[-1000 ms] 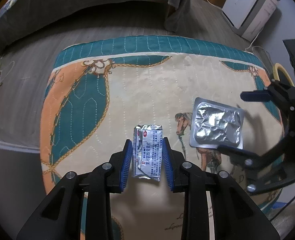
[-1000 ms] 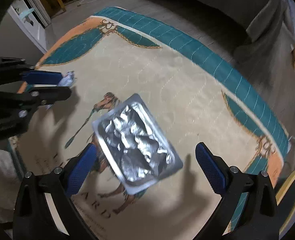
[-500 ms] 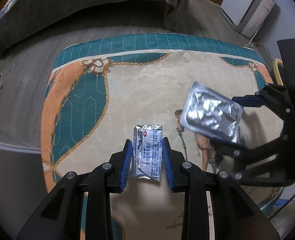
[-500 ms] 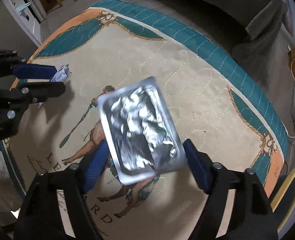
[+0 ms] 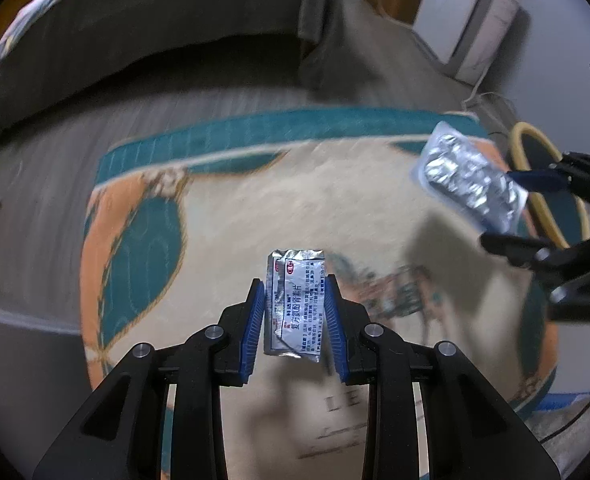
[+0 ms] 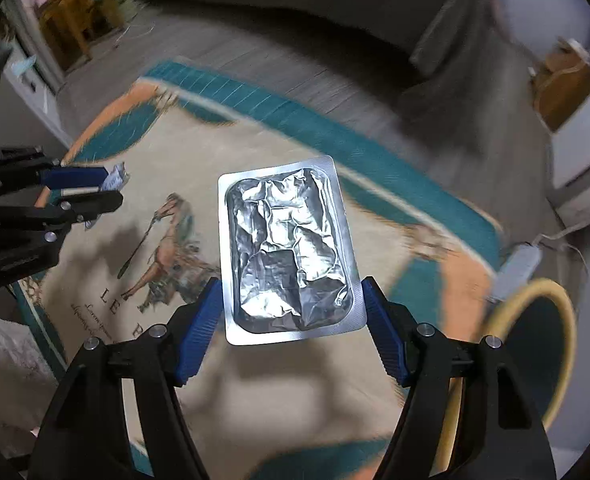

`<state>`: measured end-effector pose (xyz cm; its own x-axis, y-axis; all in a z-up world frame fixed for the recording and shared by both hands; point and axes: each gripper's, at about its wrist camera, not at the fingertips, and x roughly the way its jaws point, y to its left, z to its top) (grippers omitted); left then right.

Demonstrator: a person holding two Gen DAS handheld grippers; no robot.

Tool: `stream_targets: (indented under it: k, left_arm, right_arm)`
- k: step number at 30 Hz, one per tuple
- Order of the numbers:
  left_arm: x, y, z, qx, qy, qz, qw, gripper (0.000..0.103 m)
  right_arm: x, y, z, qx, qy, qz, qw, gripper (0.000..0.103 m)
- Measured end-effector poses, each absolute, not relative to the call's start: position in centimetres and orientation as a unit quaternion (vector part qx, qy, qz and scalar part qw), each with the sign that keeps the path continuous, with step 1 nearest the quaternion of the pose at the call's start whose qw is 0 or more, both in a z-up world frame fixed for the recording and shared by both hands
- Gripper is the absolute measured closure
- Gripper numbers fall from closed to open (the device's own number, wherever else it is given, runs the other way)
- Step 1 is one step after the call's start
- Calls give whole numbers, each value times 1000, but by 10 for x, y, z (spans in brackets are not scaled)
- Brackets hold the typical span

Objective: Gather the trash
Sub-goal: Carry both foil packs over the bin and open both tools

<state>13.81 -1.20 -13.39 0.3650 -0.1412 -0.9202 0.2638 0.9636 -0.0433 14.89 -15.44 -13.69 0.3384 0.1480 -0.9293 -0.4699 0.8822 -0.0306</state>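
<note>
My left tongs pinch the limp sachet; my right tongs clamp the light, crinkly blister by its stiff side rims

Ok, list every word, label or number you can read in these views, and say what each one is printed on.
"LE": large letters printed on the rug, near its lower edge.
Script line under those letters on the rug: too blurred to read.
Sachet in the left gripper: Chinese print and a red logo, too small to read reliably.
Foil blister pack in the right gripper: no text visible.
</note>
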Motion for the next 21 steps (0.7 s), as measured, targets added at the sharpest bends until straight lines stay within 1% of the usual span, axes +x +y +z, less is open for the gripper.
stream_targets:
  k: [5, 7, 10, 14, 21]
  left_arm:
    - [131, -47, -111, 84, 520, -160, 835, 71]
    - [127, -65, -100, 96, 507, -181, 837, 71]
    - [116, -97, -87, 118, 490, -213, 837, 71]
    - [104, -143, -77, 155, 473, -252, 830, 71]
    - [91, -223, -74, 184, 473, -325, 798, 71]
  right_arm:
    - [120, -212, -94, -126, 516, 162, 832, 34]
    - [105, -240, -86, -113, 511, 143, 840, 34]
    - [84, -282, -82, -85, 511, 107, 849, 34]
    - [58, -352, -83, -19, 515, 40, 856, 34]
    - [34, -432, -87, 24, 506, -46, 861, 34]
